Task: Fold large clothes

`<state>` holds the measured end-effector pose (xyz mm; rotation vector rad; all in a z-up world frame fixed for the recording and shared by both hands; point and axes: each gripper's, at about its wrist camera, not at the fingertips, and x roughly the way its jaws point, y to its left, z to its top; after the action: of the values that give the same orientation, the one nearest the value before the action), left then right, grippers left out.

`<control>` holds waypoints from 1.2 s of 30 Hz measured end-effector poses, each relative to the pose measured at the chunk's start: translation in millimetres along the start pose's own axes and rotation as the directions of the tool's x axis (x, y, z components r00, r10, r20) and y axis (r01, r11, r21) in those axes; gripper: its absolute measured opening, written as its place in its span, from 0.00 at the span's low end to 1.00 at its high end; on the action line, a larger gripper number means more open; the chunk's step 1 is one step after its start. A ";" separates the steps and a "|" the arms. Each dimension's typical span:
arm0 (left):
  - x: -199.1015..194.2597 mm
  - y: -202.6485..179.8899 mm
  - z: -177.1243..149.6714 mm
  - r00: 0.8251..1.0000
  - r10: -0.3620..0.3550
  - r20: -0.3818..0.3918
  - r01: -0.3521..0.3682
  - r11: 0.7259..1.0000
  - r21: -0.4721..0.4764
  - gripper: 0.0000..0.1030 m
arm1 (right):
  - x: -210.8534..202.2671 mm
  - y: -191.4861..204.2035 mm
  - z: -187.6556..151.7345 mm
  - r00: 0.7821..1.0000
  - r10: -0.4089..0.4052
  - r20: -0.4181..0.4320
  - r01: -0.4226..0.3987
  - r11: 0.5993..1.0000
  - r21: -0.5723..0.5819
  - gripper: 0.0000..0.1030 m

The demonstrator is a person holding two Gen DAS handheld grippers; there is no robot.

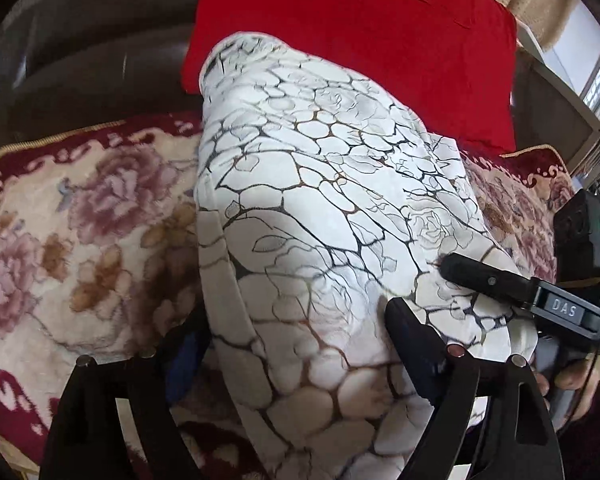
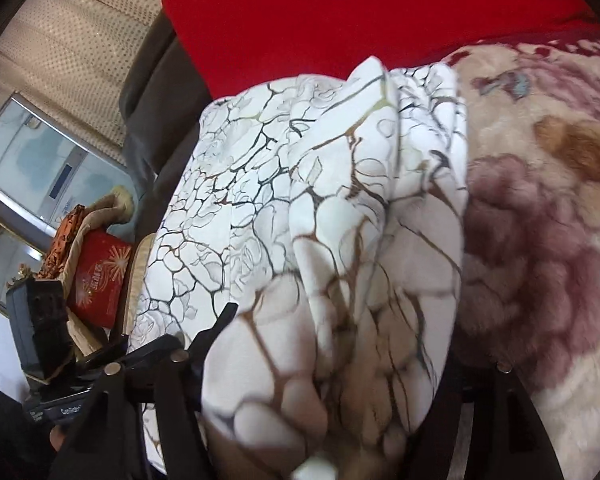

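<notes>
A white garment with a dark and gold crackle print lies bunched over a floral blanket; it also fills the right wrist view. My left gripper stands with a finger on each side of a thick fold of it, the fabric filling the gap. My right gripper likewise has the garment bunched between its fingers, which are mostly hidden by cloth. The right gripper's finger shows in the left wrist view, resting on the garment. The left gripper's body shows low left in the right wrist view.
A floral cream and maroon blanket covers the seat, also in the right wrist view. A red cushion leans behind. Dark sofa back. A red box and clutter stand beside the sofa, near a window.
</notes>
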<state>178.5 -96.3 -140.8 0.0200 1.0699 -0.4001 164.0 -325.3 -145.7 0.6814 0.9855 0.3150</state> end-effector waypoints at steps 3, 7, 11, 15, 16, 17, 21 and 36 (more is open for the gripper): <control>-18.6 0.8 -13.9 0.999 0.023 0.045 -0.023 1.000 0.003 0.84 | -17.1 1.4 -8.9 1.000 -0.019 0.010 0.019 1.000 -0.003 0.69; -42.6 14.0 -42.9 0.996 0.027 0.088 -0.025 0.999 -0.030 0.84 | -41.3 11.9 -16.4 0.999 -0.039 0.030 0.040 0.999 -0.028 0.70; -18.5 10.2 -35.1 0.998 0.051 0.049 -0.049 0.998 -0.025 0.88 | -42.5 11.7 -26.4 0.994 -0.109 0.022 0.111 0.991 -0.080 0.68; -4.9 13.4 -36.1 0.998 0.060 0.026 -0.059 0.998 -0.038 0.93 | -25.4 -5.7 -33.4 0.991 -0.126 -0.049 0.126 0.992 -0.013 0.68; -8.0 13.8 -36.1 0.998 0.058 0.039 -0.056 0.998 -0.039 0.93 | -27.0 -5.4 -32.8 0.991 -0.123 -0.052 0.123 0.992 -0.007 0.68; -10.6 13.7 -36.7 0.997 0.058 0.053 -0.056 0.998 -0.036 0.93 | -30.6 -1.7 -31.2 0.990 -0.132 -0.052 0.131 0.991 -0.019 0.68; -19.9 12.3 -36.7 0.993 0.075 0.091 -0.073 0.997 -0.020 0.93 | -50.2 13.5 -18.4 0.988 -0.154 -0.030 0.152 0.987 -0.051 0.70; -28.1 3.3 -37.9 0.989 0.098 0.110 -0.103 0.994 0.034 0.93 | -22.7 57.0 81.1 0.969 -0.208 0.136 0.231 0.957 -0.179 0.43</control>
<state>135.7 -76.7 -135.8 0.0863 0.9500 -0.3277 223.7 -325.7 -63.3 0.4037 0.8963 0.1701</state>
